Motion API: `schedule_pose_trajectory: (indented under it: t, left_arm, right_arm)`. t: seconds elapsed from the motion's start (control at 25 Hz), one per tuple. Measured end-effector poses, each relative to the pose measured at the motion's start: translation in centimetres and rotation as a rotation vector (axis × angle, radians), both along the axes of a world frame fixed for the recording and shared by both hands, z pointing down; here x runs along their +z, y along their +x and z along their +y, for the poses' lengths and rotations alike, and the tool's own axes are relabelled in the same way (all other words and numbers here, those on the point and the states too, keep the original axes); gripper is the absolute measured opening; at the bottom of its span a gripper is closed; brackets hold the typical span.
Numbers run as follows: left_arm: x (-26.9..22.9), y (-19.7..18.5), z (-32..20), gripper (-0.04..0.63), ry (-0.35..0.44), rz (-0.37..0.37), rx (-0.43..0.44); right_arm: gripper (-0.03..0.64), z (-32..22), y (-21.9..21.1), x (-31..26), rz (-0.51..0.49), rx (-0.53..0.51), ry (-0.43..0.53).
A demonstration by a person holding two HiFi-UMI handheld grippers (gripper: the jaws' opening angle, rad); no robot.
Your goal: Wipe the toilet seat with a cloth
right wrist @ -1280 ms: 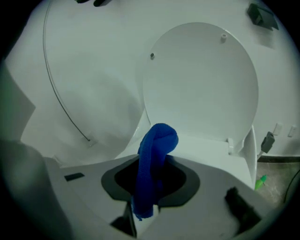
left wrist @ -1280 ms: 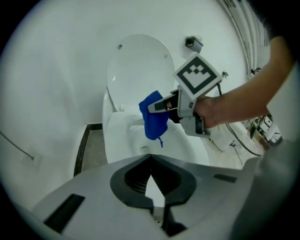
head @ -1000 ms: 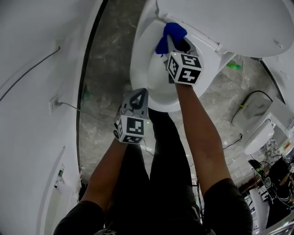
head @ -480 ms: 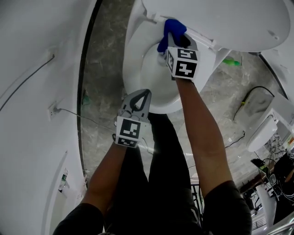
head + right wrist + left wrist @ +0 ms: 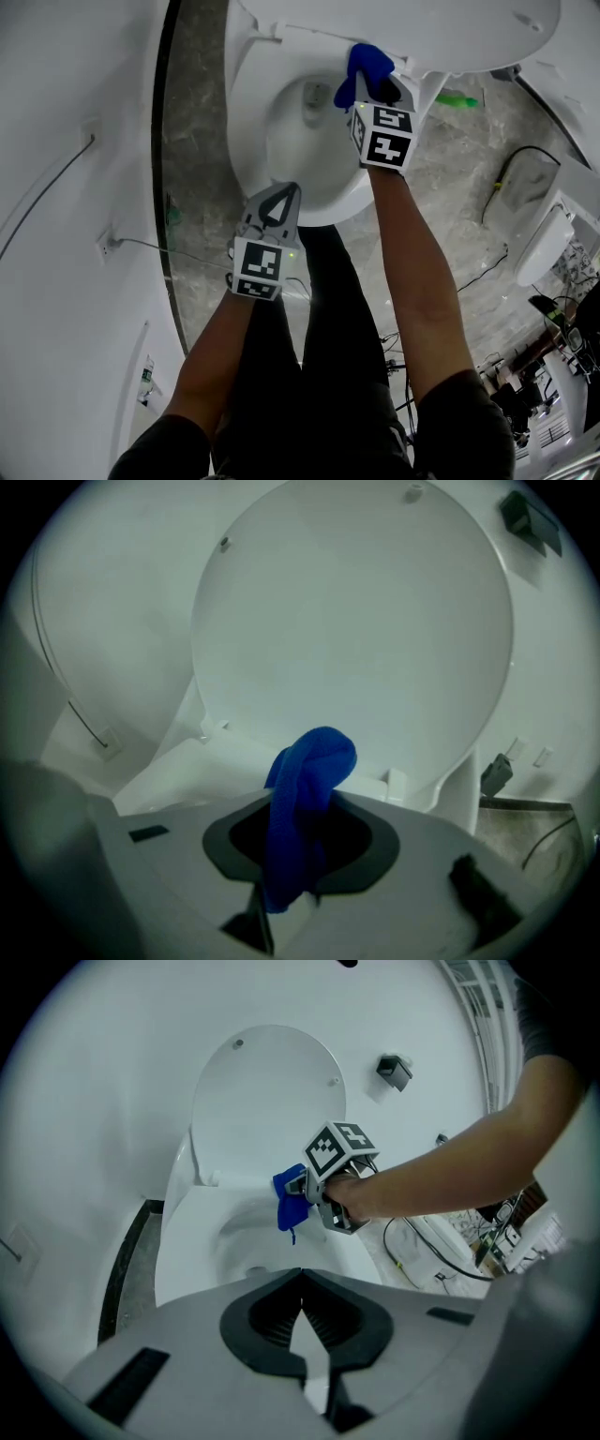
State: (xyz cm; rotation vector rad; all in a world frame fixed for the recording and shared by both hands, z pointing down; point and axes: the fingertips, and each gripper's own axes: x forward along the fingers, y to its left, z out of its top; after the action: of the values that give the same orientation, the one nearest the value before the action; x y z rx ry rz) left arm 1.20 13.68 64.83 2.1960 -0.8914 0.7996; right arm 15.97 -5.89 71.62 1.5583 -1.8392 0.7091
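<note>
Two grippers are in my feed, and only one has anything in it. The right gripper has its jaws clamped on a bunched bright blue fabric cloth. In the right gripper view the cloth fills the gap between the pads, with a rounded wad sticking out past the tips and a tail hanging down behind them.

That wad sits at the back right of the white oval plastic toilet seat, just beside the hinge and under the raised white rounded lid. I cannot tell from any view whether the cloth is pressing on the seat or is just above it. From the left gripper view the cloth hangs over the rear of the ring, with the person's bare forearm reaching in from the right.

The left gripper is closed right up, tips meeting with nothing between them (the left gripper view shows only a thin seam). It hovers at the front edge of the seat, pointing steeply down, well apart from the cloth.

Grey marbled stone floor shows on both sides of the toilet, and a small green object lies on it to the right.
</note>
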Motion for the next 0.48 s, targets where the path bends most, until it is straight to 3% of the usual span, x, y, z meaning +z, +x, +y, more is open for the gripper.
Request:
schedule_pose_trajectory:
  t: [0.48]
  left_arm:
    - [0.4,0.0,0.1,0.009,0.005,-0.024,0.063]
  right_arm:
    - [0.092,7.3,7.3,0.5,0.037,0.163,-0.034]
